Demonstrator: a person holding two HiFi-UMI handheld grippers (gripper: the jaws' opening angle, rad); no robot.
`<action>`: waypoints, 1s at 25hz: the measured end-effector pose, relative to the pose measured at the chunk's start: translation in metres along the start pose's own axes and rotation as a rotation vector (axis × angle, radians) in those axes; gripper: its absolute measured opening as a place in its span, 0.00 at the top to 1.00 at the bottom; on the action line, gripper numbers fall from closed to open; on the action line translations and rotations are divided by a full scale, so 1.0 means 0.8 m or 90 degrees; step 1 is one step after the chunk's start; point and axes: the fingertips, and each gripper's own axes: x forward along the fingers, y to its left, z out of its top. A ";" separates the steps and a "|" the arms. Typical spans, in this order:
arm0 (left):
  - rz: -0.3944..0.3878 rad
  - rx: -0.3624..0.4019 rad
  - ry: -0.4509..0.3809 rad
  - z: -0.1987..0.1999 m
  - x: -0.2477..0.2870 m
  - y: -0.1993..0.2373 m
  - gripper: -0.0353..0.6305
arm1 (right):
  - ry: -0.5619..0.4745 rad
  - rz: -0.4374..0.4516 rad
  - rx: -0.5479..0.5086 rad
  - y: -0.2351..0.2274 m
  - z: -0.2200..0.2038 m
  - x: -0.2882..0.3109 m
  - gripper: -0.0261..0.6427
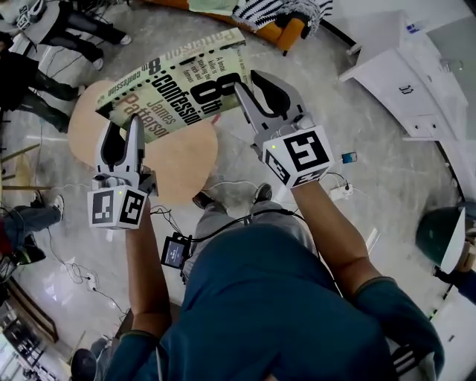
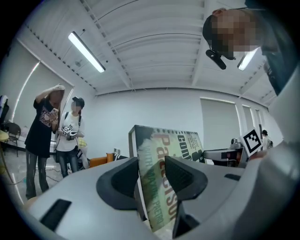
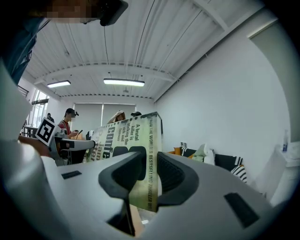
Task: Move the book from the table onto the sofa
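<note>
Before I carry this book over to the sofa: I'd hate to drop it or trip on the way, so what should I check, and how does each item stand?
1. Left gripper shut on the book: ok.
2. Right gripper shut on the book's other end: ok.
3. Book lifted off the table: ok, it seems to be held above it.
4. Sofa in sight: ok, at the head view's top edge.
5. Free spot on the sofa: cannot tell; a striped cushion lies there.
6. Floor path: not ok, a power strip lies near the feet.
</note>
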 end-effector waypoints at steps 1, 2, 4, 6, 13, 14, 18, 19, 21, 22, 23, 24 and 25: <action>0.007 0.001 0.001 0.000 0.000 -0.004 0.70 | 0.004 0.007 0.003 -0.004 0.000 0.000 0.79; 0.007 0.006 -0.002 0.006 0.010 -0.023 0.70 | 0.000 0.007 0.005 -0.022 0.005 -0.011 0.79; -0.007 0.023 -0.012 0.021 0.040 -0.083 0.70 | -0.016 -0.004 0.005 -0.075 0.022 -0.049 0.79; -0.025 0.033 -0.022 0.030 0.061 -0.125 0.70 | -0.029 -0.018 0.002 -0.111 0.032 -0.079 0.79; -0.088 0.028 -0.054 0.042 0.063 -0.134 0.70 | -0.047 -0.069 -0.030 -0.104 0.054 -0.105 0.80; -0.099 0.028 -0.060 0.047 0.062 -0.134 0.70 | -0.050 -0.079 -0.036 -0.101 0.059 -0.109 0.80; -0.146 0.027 -0.081 0.062 0.062 -0.136 0.70 | -0.054 -0.117 -0.051 -0.087 0.077 -0.126 0.80; -0.159 0.026 -0.085 0.065 0.064 -0.141 0.70 | -0.055 -0.130 -0.052 -0.087 0.081 -0.134 0.80; -0.184 0.028 -0.091 0.071 0.073 -0.164 0.70 | -0.062 -0.157 -0.058 -0.101 0.088 -0.155 0.80; -0.195 0.031 -0.093 0.074 0.081 -0.179 0.70 | -0.066 -0.168 -0.059 -0.114 0.090 -0.166 0.80; -0.202 0.034 -0.094 0.075 0.090 -0.192 0.70 | -0.069 -0.176 -0.056 -0.127 0.090 -0.174 0.80; -0.201 0.037 -0.093 0.074 0.096 -0.199 0.70 | -0.069 -0.175 -0.050 -0.137 0.088 -0.176 0.80; -0.187 0.037 -0.090 0.071 0.097 -0.198 0.70 | -0.067 -0.161 -0.043 -0.141 0.083 -0.171 0.80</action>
